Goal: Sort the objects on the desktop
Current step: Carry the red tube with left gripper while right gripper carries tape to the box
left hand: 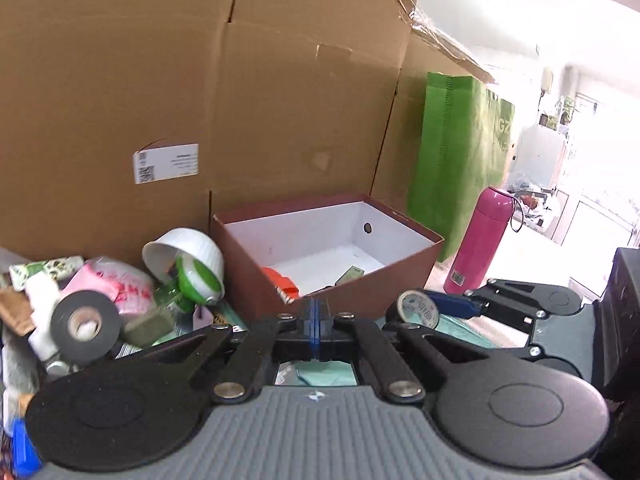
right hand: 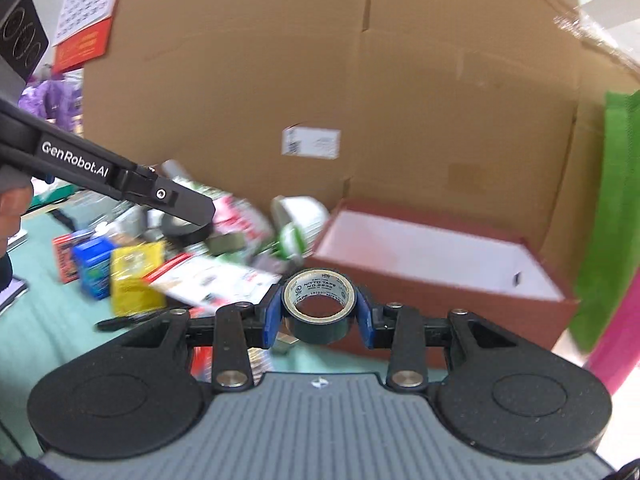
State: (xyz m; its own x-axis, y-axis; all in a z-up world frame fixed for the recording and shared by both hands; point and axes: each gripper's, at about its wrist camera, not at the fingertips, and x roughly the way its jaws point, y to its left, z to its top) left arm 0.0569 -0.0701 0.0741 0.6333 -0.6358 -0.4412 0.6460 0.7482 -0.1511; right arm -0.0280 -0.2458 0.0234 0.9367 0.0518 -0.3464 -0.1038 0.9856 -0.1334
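Note:
My right gripper (right hand: 319, 312) is shut on a dark roll of tape (right hand: 319, 306), held just in front of the brown open box (right hand: 440, 300); the roll also shows in the left wrist view (left hand: 418, 306). The box (left hand: 332, 280) has a white inside with an orange item (left hand: 282, 280) and a small packet (left hand: 350, 274) on its floor. My left gripper (left hand: 316, 316) is shut and empty, low before the box's near wall. A pile of clutter lies to the left: a black tape roll (left hand: 86, 326), a tipped white bowl (left hand: 184, 254), a pink packet (left hand: 120, 284).
A large cardboard box (left hand: 240, 100) forms the backdrop. A green bag (left hand: 456, 152) and a pink bottle (left hand: 480, 240) stand right of the brown box. A blue box (right hand: 94, 266), yellow packet (right hand: 136, 278) and leaflet (right hand: 216, 280) lie on the teal mat (right hand: 36, 336).

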